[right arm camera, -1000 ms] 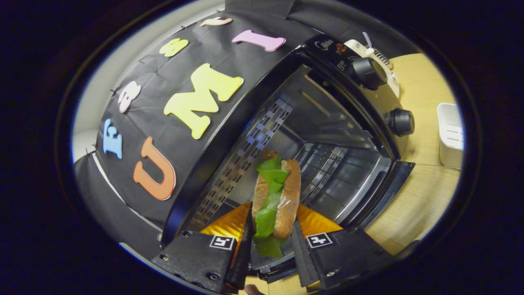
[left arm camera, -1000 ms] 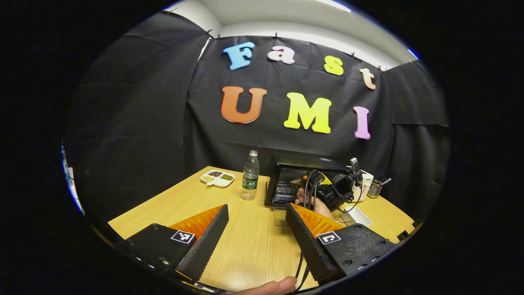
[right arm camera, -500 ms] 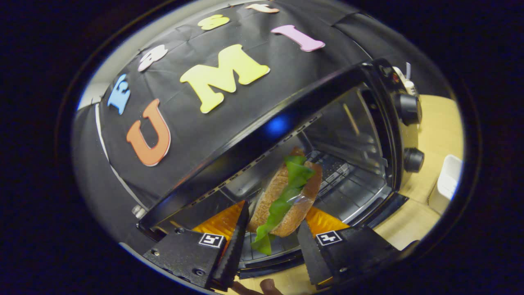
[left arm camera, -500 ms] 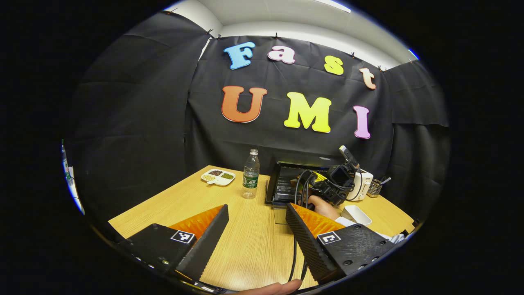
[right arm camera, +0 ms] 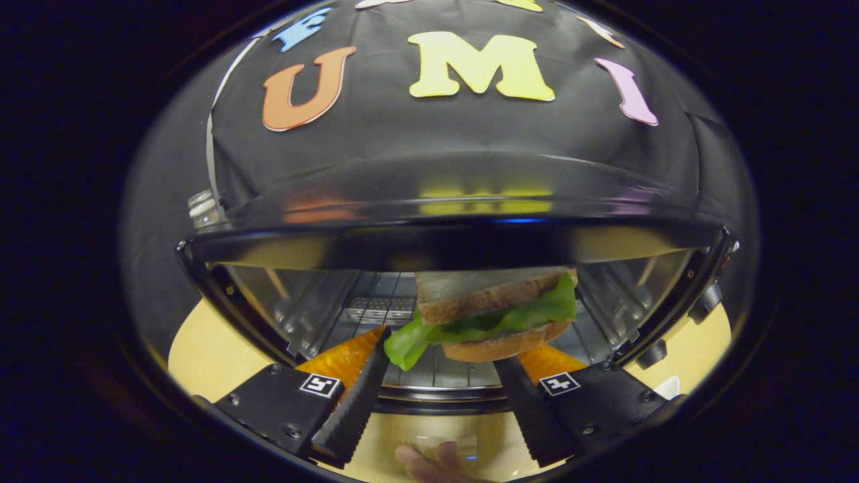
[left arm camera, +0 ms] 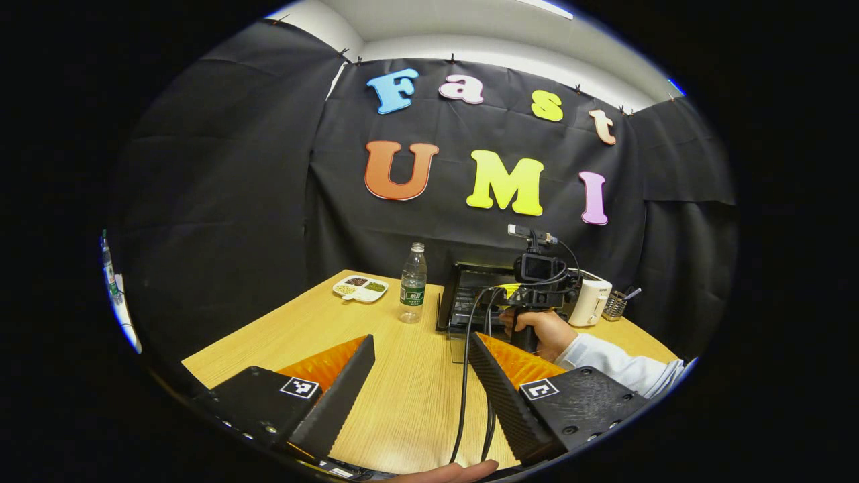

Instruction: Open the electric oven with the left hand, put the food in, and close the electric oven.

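The black electric oven (right arm camera: pixel 456 241) stands open, its top edge just above my right gripper (right arm camera: pixel 443 349). A sandwich (right arm camera: pixel 493 318) of brown bread and green lettuce lies flat on the wire rack (right arm camera: pixel 396 305) inside, just past the fingertips. That gripper is open, its fingers spread to either side below the sandwich. In the left gripper view the oven (left arm camera: pixel 470 302) sits at the table's far side with its glass door (left arm camera: pixel 463 349) folded down. A hand (left arm camera: pixel 545 330) holds the right gripper (left arm camera: pixel 537 275) in front of it. My left gripper (left arm camera: pixel 419 342) hangs open over the table, holding nothing.
On the wooden table (left arm camera: pixel 402 402) a water bottle (left arm camera: pixel 412 285) stands left of the oven, with a divided white dish (left arm camera: pixel 360 288) farther left. A white appliance (left arm camera: pixel 590 302) and a utensil holder (left arm camera: pixel 612 305) are to the right. Black cables (left arm camera: pixel 463 396) trail across the table.
My right gripper rolled level and its fingers spread, letting go of the sandwich, which now lies flat on the rack. The left gripper stayed put.
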`<control>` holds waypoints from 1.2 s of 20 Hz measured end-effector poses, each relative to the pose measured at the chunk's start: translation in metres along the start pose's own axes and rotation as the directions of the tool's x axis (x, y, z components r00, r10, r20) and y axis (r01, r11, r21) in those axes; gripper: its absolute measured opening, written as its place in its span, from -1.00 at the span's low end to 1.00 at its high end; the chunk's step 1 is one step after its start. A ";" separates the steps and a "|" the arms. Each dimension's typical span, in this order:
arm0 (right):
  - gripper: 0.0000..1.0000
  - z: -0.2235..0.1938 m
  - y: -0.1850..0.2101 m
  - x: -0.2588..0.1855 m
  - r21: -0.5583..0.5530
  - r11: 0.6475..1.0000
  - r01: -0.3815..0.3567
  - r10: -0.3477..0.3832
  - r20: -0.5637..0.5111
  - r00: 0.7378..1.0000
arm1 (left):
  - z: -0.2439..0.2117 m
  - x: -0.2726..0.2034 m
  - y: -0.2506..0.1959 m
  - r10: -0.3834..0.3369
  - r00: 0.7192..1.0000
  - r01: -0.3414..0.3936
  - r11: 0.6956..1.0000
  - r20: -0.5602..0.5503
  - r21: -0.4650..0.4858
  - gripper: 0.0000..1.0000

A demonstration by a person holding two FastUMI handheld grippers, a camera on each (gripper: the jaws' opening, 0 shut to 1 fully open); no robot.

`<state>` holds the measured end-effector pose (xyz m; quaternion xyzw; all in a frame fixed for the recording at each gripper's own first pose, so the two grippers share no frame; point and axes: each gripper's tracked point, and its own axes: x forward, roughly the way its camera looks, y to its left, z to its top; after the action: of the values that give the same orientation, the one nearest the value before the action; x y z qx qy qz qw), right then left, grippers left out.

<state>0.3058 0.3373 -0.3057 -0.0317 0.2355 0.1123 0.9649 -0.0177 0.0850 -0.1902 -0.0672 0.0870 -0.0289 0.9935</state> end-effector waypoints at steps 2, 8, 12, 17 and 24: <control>0.88 -0.011 0.000 -0.008 -0.008 1.000 0.000 -0.001 -0.050 0.999 | 0.000 -0.002 0.001 0.009 1.000 -0.009 1.000 -0.004 0.005 0.86; 0.88 -0.031 0.004 -0.032 0.039 0.996 -0.082 0.087 -0.157 0.984 | -0.001 -0.013 0.005 0.029 1.000 -0.029 1.000 -0.010 0.010 0.86; 0.88 -0.038 -0.002 -0.057 0.078 0.989 -0.122 0.135 -0.182 0.974 | -0.003 -0.018 0.010 0.045 0.999 -0.045 0.999 -0.015 0.002 0.86; 0.88 -0.034 -0.012 -0.086 0.080 0.986 -0.149 0.160 -0.149 0.976 | -0.008 -0.020 0.013 0.067 0.997 -0.067 0.998 -0.032 -0.011 0.86; 0.88 -0.017 -0.027 -0.146 0.039 0.984 -0.175 0.177 -0.063 0.982 | -0.016 -0.014 0.003 0.052 0.997 -0.052 0.999 -0.053 -0.002 0.86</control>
<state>0.1783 0.2798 -0.2527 0.0017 0.2711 0.1920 0.9432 -0.0341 0.0864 -0.2039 -0.0657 0.1150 -0.0049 0.9912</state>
